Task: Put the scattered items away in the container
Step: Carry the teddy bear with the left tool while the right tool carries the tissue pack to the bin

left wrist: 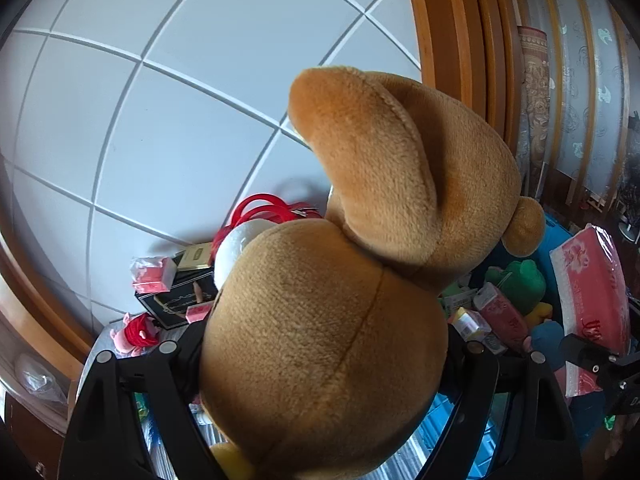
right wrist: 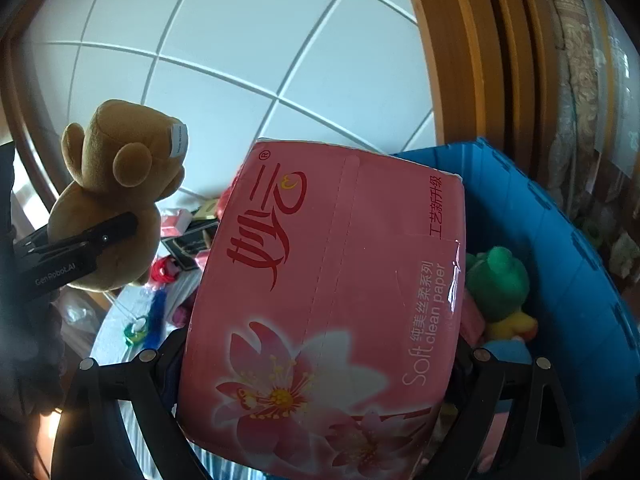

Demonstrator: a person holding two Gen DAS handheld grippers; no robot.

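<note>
Gripping a brown bear (left wrist: 320, 340), the left gripper (left wrist: 320, 350) has its jaws clamped wide on the plush. The right gripper (right wrist: 320, 356) clamps a pink tissue pack (right wrist: 328, 300) above the blue bin (right wrist: 560, 248), where a green toy (right wrist: 498, 276) lies.

The brown plush toy (left wrist: 320, 300) fills the left wrist view, hiding the left gripper (left wrist: 324, 344) fingertips and much of the clutter behind; its lower part is cut off by the bottom edge. In the right wrist view the pink tissue pack (right wrist: 328, 300) covers the right gripper (right wrist: 320, 356) pads and most of the blue container (right wrist: 560, 240), and its base runs off the frame. Small items on the tabletop (right wrist: 116, 332) beside it are too small to identify.
</note>
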